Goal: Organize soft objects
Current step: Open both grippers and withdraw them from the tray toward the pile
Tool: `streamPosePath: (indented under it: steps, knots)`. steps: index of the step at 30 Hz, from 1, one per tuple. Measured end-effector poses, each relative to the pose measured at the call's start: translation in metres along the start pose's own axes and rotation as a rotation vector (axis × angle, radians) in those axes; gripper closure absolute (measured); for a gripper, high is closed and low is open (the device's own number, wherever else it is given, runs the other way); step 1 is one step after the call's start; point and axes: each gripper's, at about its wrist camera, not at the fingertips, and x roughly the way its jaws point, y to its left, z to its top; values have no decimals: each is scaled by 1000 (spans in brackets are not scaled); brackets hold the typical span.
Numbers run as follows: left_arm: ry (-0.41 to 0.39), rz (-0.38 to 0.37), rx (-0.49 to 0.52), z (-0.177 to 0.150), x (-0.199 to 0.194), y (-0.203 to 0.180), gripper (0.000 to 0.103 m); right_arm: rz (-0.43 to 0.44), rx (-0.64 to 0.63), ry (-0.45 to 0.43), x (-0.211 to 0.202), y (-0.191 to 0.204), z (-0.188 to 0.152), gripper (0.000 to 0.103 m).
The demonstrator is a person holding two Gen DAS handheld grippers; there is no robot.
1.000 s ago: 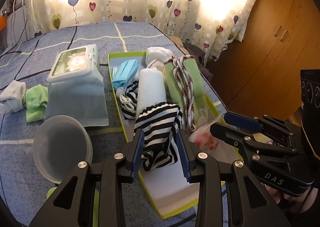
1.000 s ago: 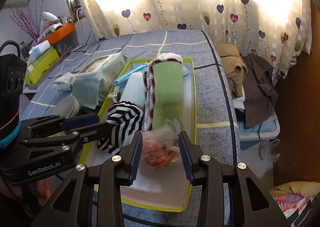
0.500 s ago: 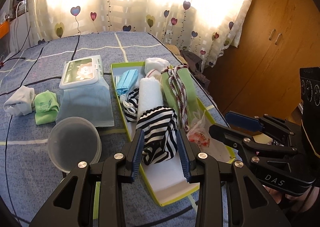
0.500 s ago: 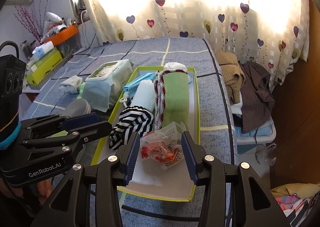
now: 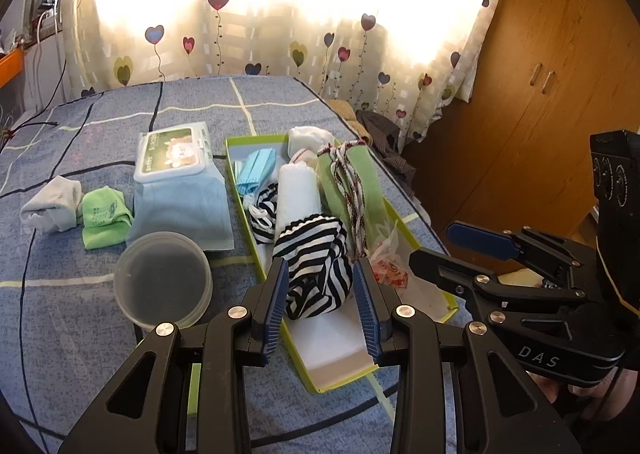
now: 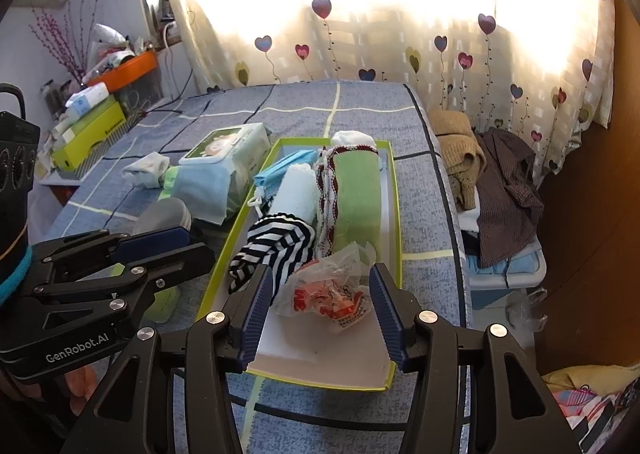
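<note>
Right gripper fingers now spread wide; plastic snack packet released, lying loose in green tray near end. Left gripper has backed off, fingers wide around striped cloth, also in tray. Both placements look finished.

striped cloth, plastic packet, in tray

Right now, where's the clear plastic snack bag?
In the right wrist view the clear plastic snack bag lies in the green-rimmed tray, near end, between the open fingers of the right hand-held gripper, beside the striped cloth.
</note>
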Motion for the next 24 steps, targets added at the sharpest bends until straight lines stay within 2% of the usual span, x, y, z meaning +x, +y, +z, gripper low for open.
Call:
streamPosePath:
  steps: [13, 24]
  knots:
    - [-85, 5, -31, 1, -36, 26, 68, 31, -51, -46, -10, 35, 15, 52]
    - [-137, 111, -111, -1, -65, 83, 68, 100, -167, -67, -4, 85, 39, 52]
